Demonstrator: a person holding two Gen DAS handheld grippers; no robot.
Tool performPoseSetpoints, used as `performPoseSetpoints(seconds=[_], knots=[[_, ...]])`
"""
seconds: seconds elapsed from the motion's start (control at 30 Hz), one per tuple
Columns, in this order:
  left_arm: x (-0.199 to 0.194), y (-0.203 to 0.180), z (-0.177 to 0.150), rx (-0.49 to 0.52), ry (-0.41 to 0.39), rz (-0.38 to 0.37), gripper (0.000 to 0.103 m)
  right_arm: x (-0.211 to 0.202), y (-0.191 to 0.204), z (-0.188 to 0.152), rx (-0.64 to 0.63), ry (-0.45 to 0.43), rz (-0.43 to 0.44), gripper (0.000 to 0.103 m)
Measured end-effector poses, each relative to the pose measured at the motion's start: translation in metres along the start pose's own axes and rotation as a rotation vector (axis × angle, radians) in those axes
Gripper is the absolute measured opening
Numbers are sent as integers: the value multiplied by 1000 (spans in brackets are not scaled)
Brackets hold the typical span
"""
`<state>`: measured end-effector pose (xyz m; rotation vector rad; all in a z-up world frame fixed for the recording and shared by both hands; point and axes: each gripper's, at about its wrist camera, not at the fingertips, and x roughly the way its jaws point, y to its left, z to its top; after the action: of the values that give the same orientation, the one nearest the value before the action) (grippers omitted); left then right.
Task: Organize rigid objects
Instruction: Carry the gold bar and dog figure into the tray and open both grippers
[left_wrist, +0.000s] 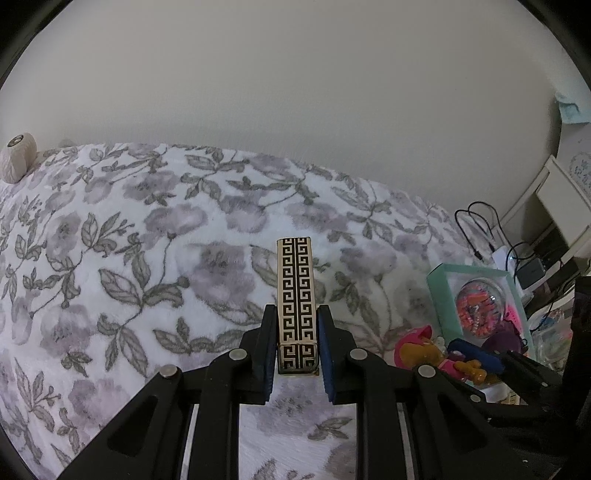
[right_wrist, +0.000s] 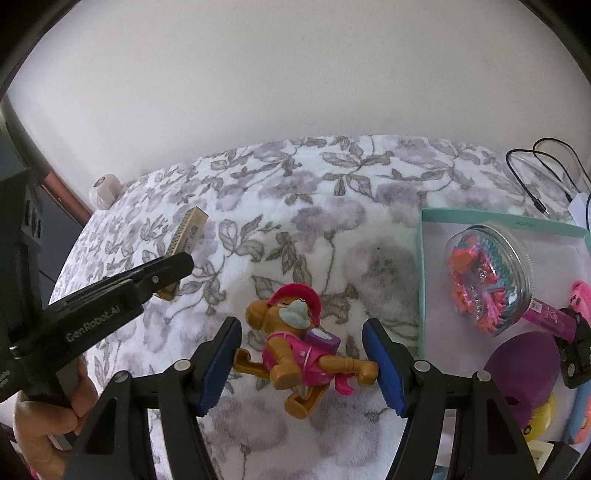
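Two claws: left (left_wrist: 296, 341) clamps patterned rectangular box (left_wrist: 295, 291), right (right_wrist: 301, 363) apparently grips plastic figure (right_wrist: 295, 354).

Black-and-cream key-patterned box (left_wrist: 295, 295), grey-floral blanket (left_wrist: 147, 240)

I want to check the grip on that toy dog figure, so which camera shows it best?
The right wrist view. The toy dog figure fills the centre, its outstretched arms spanning the pads of the right hand-held gripper. The left wrist view shows it only partly, low at the right edge, beside the teal box.
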<state>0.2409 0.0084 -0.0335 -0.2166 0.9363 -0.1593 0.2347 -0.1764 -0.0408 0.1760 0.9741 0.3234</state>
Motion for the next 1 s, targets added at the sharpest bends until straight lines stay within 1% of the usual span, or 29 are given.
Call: performPoseSetpoints(seconds=[0.13,0.27,0.43,0.57,0.7,0.83,1.0], knots=[[-17,-2,5,-12,-40,-39,21,-18,-3,5,4,-41,8,71],[-36,-10,9,1,-89,-61,21,-44,-13,12,22,-99,-1,71],[-53,-32,14,35,-118,-91,21,-82,-35,23,62,-176,-54,71],[-69,-61,15,77,-125,-123,21,-111,-52,25,98,-214,-101,71],[-89,-95,14,133,-141,-158,21,-149,-70,25,124,-269,-146,71],[-98,-124,9,178,-134,-188,21,-182,-88,21,140,-308,-193,71],[-100,-161,-5,256,-108,-212,21,-213,-115,12,179,-337,-201,71]])
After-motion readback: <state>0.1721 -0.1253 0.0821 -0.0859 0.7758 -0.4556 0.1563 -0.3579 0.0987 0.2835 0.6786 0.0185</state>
